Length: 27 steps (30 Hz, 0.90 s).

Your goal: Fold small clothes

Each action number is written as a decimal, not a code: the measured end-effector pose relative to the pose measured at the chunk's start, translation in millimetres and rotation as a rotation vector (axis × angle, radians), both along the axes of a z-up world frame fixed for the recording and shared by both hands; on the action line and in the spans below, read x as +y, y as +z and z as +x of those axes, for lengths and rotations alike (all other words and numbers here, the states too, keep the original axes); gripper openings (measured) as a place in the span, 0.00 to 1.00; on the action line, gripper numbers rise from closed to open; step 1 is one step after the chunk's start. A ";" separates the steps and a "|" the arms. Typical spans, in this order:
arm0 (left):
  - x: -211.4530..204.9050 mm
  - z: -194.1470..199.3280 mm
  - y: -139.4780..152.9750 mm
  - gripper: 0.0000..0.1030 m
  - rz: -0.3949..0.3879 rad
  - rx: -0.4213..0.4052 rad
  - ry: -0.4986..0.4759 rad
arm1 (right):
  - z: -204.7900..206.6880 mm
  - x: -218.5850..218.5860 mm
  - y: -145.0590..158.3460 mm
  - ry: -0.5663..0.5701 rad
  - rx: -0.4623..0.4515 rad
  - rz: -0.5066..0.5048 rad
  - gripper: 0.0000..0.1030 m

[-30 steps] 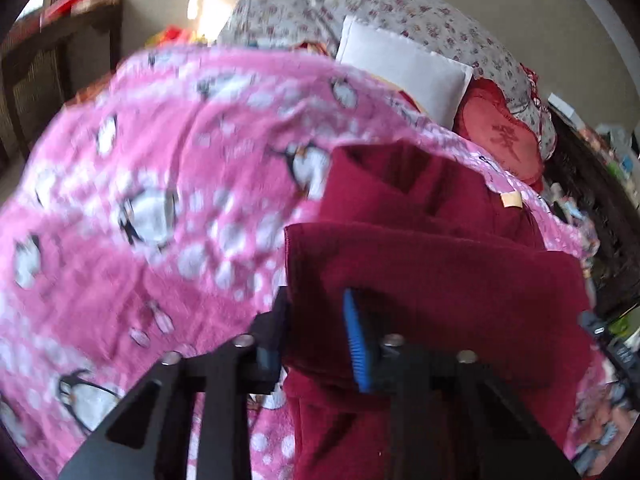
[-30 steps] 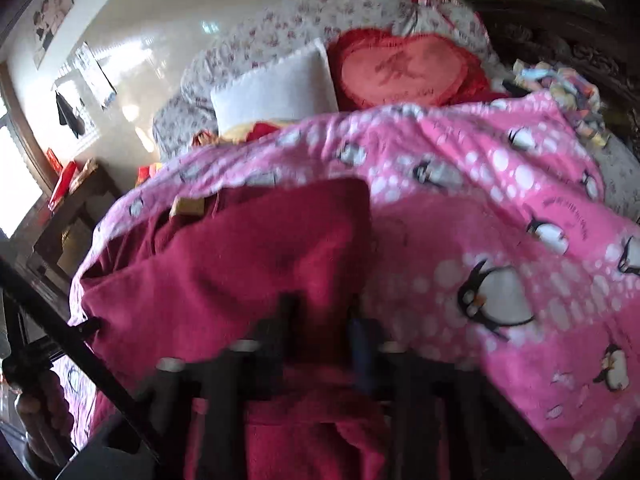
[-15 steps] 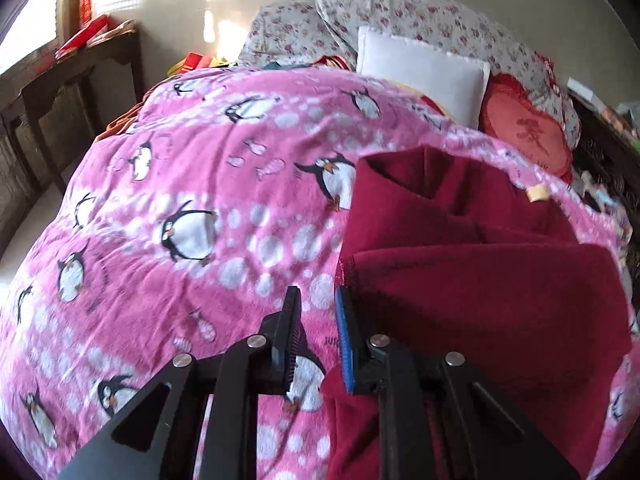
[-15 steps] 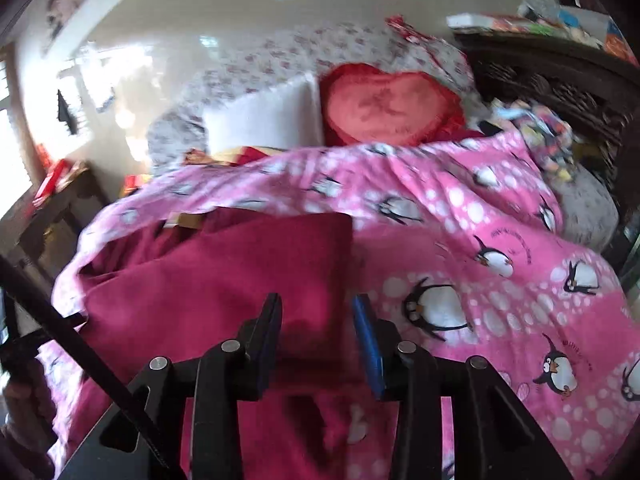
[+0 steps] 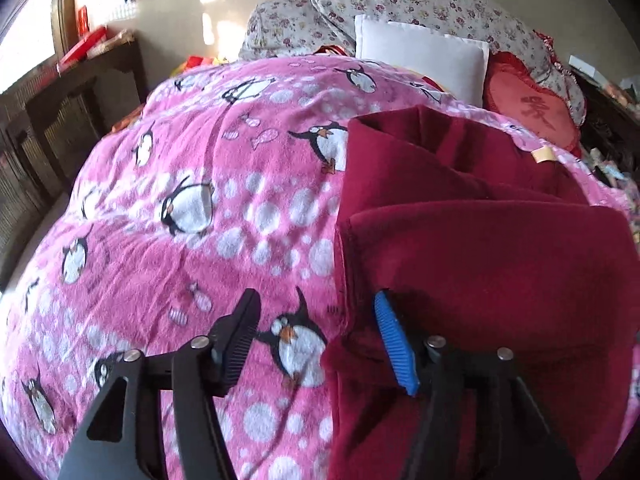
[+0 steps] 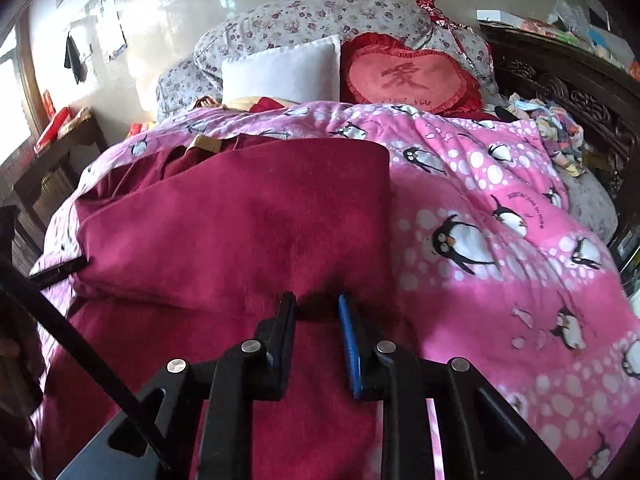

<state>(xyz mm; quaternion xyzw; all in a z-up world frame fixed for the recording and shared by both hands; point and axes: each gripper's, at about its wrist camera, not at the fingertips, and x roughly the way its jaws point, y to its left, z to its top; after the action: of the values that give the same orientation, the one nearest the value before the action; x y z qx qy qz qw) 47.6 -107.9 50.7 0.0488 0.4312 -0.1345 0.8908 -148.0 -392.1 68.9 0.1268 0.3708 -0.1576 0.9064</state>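
A dark red garment (image 5: pixel 480 248) lies folded over itself on a pink penguin blanket (image 5: pixel 200 208), with a tan label (image 5: pixel 542 155) near its far edge. My left gripper (image 5: pixel 316 320) is open wide and empty, at the garment's left edge; its blue finger (image 5: pixel 394 344) lies over the cloth. In the right wrist view the same garment (image 6: pixel 240 220) fills the left and middle. My right gripper (image 6: pixel 317 312) is open a little and empty, just above the folded cloth near its right edge.
A white pillow (image 6: pixel 280 72), a red heart cushion (image 6: pixel 408 74) and flowered bedding (image 5: pixel 420 4) lie at the bed's head. A dark wooden table (image 5: pixel 60 92) stands left. A carved wooden frame (image 6: pixel 580 92) with loose clothes runs along the right.
Both grippers let go of the red garment's folded edge and drew back. The left jaws opened wide. The folded layer now rests flat on the garment.
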 end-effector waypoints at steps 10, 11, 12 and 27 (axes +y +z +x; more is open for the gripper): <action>28.0 -55.4 21.1 0.72 -0.038 0.009 -0.050 | -34.5 24.5 7.8 -0.014 0.012 -0.038 0.38; 30.5 -60.6 22.7 0.73 -0.043 0.012 -0.058 | -34.7 25.6 3.6 -0.022 0.018 -0.038 0.42; 33.1 -67.0 24.2 0.73 -0.048 0.015 -0.065 | -32.8 25.7 -2.4 -0.019 0.034 -0.029 0.42; 90.2 -155.1 20.7 0.83 -0.125 0.119 -0.160 | -127.9 55.4 18.0 0.006 -0.040 0.065 0.73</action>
<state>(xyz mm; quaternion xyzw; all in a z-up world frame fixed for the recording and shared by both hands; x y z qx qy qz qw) -107.5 -17.7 71.4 0.0193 0.4686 -0.2343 0.8515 -275.9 -336.7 86.9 0.1582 0.3578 -0.1399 0.9096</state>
